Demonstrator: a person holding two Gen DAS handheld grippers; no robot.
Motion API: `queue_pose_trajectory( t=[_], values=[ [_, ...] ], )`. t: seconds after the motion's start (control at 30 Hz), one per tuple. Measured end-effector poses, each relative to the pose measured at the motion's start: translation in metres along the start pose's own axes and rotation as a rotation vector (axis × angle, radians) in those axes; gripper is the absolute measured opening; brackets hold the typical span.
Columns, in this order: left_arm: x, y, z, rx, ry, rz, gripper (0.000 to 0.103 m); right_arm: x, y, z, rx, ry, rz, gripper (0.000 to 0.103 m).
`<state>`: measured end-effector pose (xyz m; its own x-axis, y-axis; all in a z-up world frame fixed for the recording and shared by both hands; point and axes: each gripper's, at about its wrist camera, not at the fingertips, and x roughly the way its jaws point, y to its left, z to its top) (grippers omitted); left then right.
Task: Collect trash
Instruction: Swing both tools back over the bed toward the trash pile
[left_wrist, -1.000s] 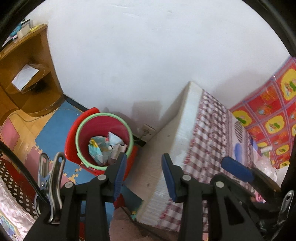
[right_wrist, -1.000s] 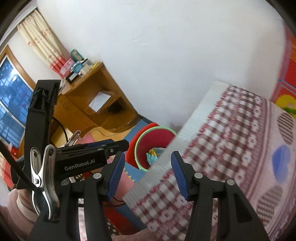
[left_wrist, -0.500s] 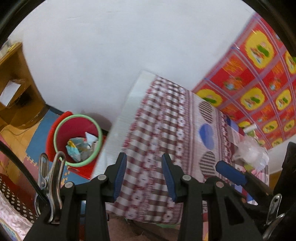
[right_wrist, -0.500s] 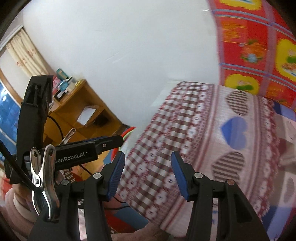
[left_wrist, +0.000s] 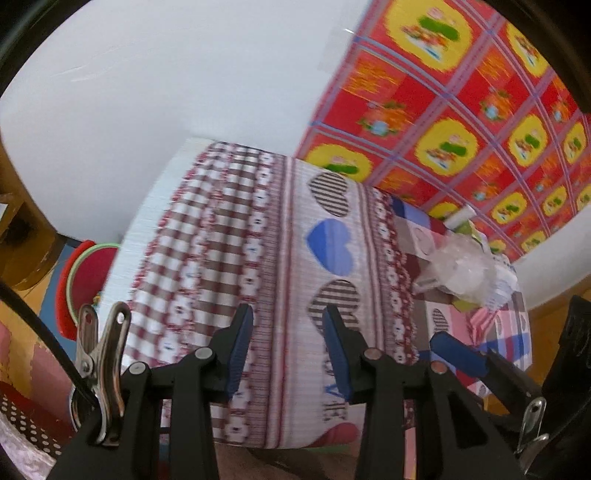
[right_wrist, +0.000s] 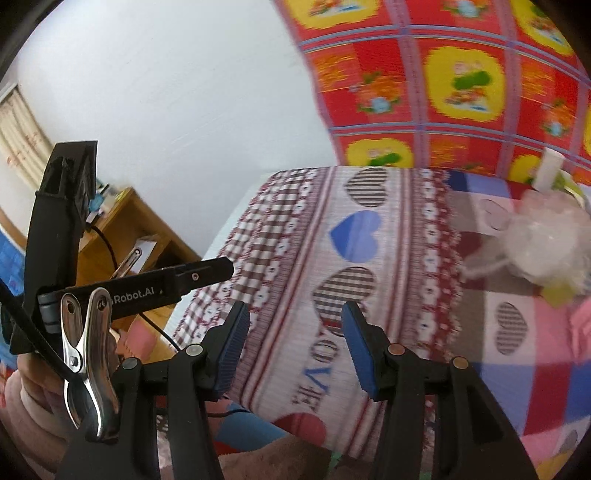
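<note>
Both our grippers (left_wrist: 288, 345) (right_wrist: 295, 343) sit part-open and empty over the bed (left_wrist: 295, 258); next grab: the plastic wad (right_wrist: 543, 251) beyond the hearts.

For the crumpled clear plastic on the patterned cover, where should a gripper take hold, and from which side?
Grip the crumpled clear plastic across its raised bunched top, probably coming from above and from the near, open side of the patterned cover. It sits as a loose mound, so the folds give the pads something to pinch. Papers lie right beside it, and the frames are too blurred to pick a fold.
</note>
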<state>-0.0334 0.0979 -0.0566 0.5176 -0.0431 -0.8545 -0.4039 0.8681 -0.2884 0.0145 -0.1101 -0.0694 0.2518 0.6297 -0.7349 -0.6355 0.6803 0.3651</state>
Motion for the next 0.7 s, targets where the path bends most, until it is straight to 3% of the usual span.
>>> queue_pose_trajectory(
  t=[0.5, 0.7],
  values=[
    [0.029, -0.064, 0.008, 0.198, 0.081, -0.113, 0.041, -0.044, -0.071, -0.021, 0.257, -0.090, -0.201, 0.054],
    [0.045, -0.084, 0.010, 0.227, 0.122, -0.131, 0.041, -0.062, -0.108, -0.033, 0.349, -0.123, -0.271, 0.054]
  ],
)
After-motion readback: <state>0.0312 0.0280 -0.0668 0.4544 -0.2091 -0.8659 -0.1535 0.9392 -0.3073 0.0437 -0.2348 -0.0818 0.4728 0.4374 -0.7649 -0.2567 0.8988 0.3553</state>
